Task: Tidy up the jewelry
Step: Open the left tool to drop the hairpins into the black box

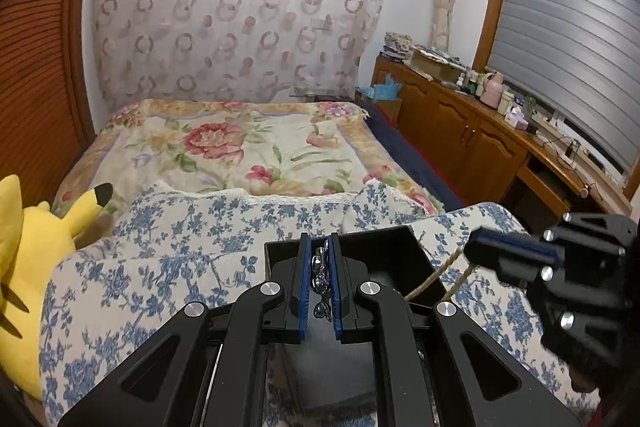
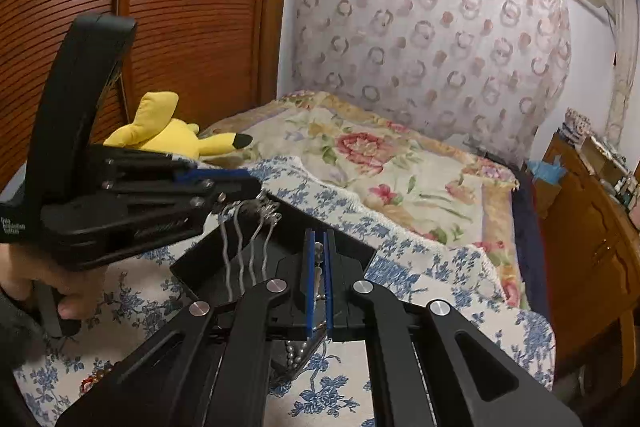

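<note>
Left gripper (image 1: 320, 283): pinched on shiny silver chain (image 1: 321, 277), held over black plastic box (image 1: 384, 251) for dropping.
Right gripper (image 2: 319, 283): pinched on silver bead string (image 2: 318, 269).

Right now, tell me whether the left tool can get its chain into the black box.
Probably yes: the left tool holds the chain over the open black box; the right tool sits off to the side.

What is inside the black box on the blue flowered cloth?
In the right wrist view, silver chains hang from the left tool into the black box. Silver beads sit between the right tool pads. The box floor is hidden behind both tools.
</note>
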The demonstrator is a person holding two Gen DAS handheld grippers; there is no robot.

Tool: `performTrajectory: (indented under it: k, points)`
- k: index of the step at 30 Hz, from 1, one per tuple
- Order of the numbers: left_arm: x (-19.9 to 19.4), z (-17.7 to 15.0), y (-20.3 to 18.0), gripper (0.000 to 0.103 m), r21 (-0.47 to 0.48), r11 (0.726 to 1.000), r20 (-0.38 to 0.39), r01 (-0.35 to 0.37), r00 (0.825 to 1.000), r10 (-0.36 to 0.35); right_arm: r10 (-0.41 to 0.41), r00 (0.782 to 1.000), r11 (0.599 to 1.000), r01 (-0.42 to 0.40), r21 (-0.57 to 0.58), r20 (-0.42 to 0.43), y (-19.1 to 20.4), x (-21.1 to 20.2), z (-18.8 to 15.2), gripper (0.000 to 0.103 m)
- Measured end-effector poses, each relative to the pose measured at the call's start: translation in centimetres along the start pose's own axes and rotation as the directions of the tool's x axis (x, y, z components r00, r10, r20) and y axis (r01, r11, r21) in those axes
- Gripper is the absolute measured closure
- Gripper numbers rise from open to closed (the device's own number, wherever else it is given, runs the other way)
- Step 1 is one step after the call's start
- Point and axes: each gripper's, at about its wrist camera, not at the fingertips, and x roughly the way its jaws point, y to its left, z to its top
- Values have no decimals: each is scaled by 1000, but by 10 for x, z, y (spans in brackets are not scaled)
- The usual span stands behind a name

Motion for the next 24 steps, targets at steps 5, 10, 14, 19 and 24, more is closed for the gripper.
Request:
performTrajectory:
  k: [5, 10, 14, 19, 24]
  points:
    - [13, -5, 0, 95, 12, 1000, -43, -4, 999, 5, 24, 999, 999, -23, 28, -36, -4, 14, -12, 98]
    - [9, -10, 3, 92, 4, 1000, -46, -8, 999, 8, 38, 998, 998, -35, 49, -53, -3, 19, -19, 97]
    - [-4, -13, 4, 79, 7, 1000, -32, -9, 999, 9, 40, 998, 998, -37, 51, -50, -3, 17, -20, 97]
    - [-27, -26, 4, 71, 16, 1000, -23, -10, 1000, 10, 41, 999, 997, -39, 68, -22, 0, 1, -25, 82]
    - [-53, -48, 2, 55, 32, 999, -22, -11, 1000, 11, 42, 999, 996, -42, 75, -8, 4, -21, -36, 82]
